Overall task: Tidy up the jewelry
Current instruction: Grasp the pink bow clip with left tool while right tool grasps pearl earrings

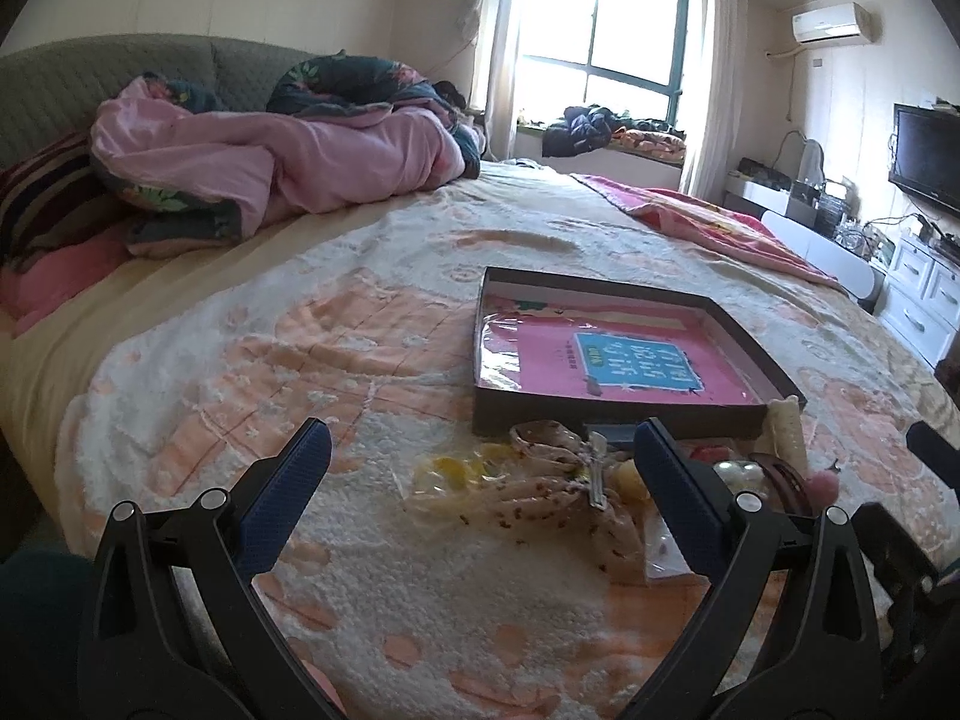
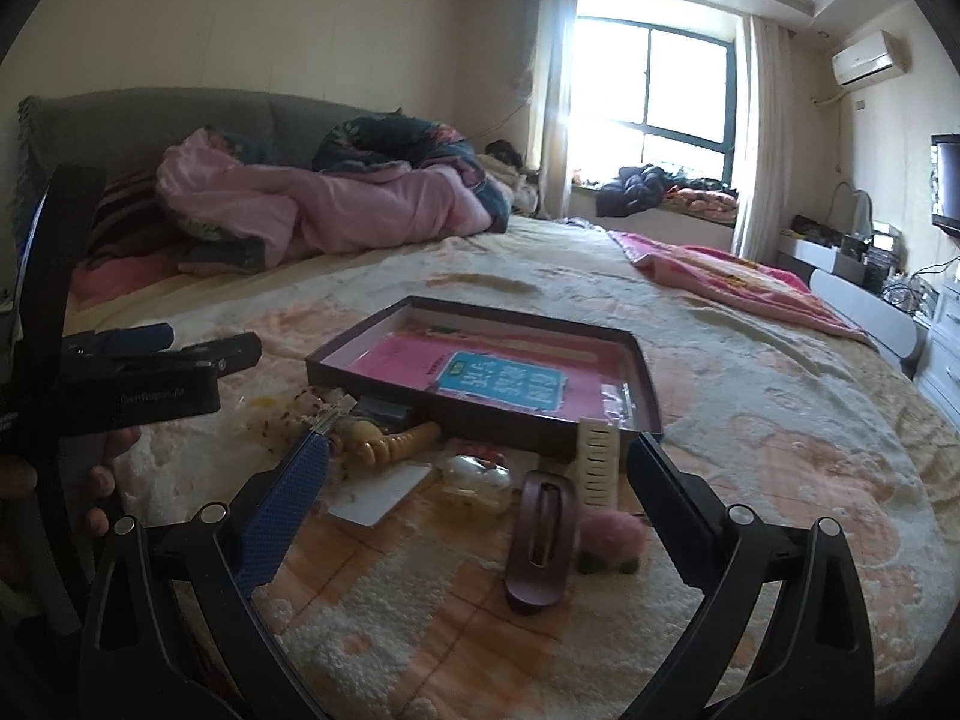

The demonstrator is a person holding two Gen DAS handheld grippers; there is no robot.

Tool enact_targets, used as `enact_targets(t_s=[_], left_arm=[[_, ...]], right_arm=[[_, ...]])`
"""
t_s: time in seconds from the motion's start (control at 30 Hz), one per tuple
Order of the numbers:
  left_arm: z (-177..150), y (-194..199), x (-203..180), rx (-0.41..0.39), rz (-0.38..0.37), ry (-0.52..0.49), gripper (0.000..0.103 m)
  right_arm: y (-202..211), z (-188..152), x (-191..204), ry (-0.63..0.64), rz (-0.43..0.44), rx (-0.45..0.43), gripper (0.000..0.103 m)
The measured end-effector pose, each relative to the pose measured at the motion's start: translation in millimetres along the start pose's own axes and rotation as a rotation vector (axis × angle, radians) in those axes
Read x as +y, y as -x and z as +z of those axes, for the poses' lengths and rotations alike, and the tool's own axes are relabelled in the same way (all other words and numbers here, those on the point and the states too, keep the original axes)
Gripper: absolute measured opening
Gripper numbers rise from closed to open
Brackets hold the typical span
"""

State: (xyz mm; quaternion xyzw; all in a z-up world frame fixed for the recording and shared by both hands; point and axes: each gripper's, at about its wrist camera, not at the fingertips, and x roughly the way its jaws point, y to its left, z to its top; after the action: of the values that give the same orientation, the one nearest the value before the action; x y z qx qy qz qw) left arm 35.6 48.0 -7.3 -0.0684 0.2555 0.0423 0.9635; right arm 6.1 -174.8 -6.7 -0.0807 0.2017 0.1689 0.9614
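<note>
Right wrist view is showing you the whole job: your right gripper (image 2: 474, 468) is hovering with its jaws spread wide and nothing between them, over the small pile of accessories lying on the bed (image 2: 750, 420) near its front edge. The dark plum hair clip (image 2: 540, 540) is sitting almost centred between the fingers, pointing away from you, with the pink fuzzy pompom (image 2: 612, 540) just beside it on the right and the cream comb (image 2: 597, 462) leaning against the near wall of the shallow box (image 2: 480, 411). The pearl pieces in clear wrap (image 2: 477, 477) and a white card (image 2: 384, 495) are lying just in front of that wall as well.

The box is sitting open behind the pile, holding only a pink booklet (image 2: 480, 384), so it is probably waiting as the place everything goes.

In the left wrist view your left gripper (image 1: 480, 468) is also standing wide apart and empty, hanging over the floral fabric bow (image 1: 540, 486) and the yellow item in plastic (image 1: 450, 471), which are lying at the left end of the same pile. You seem to be splitting the heap, one side to each hand.

Nothing looks sorted yet. The clip looks like your easiest first grab; the blanket is plush, so you may be dragging fibres or neighbours along.
</note>
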Motion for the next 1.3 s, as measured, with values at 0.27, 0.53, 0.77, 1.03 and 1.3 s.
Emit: enact_targets(t_s=[0.27, 0.53, 0.77, 1.03, 1.3], left_arm=[[3.7, -12.6, 11.2, 0.046, -0.04, 0.026, 0.092], [4.7, -30.8, 11.8, 0.124, -0.047, 0.034, 0.092], [-1.0, -49.9, 6.6, 0.208, -0.083, 0.0, 0.092], [-7.8, -57.4, -11.1, 0.237, -0.139, -0.081, 0.069], [-10.7, -66.7, -29.0, 0.267, -0.206, -0.142, 0.037]], right_arm=[[-28.7, 2.8, 2.7, 0.007, 0.035, 0.08, 0.087], [-60.4, -1.6, -2.9, -0.012, 0.036, 0.189, 0.074], [-83.4, -7.3, -11.8, -0.064, 0.03, 0.27, 0.067], [-105.3, -11.4, -15.2, -0.087, 0.024, 0.338, 0.061], [-119.6, -13.6, -13.9, -0.055, -0.009, 0.361, 0.061]])
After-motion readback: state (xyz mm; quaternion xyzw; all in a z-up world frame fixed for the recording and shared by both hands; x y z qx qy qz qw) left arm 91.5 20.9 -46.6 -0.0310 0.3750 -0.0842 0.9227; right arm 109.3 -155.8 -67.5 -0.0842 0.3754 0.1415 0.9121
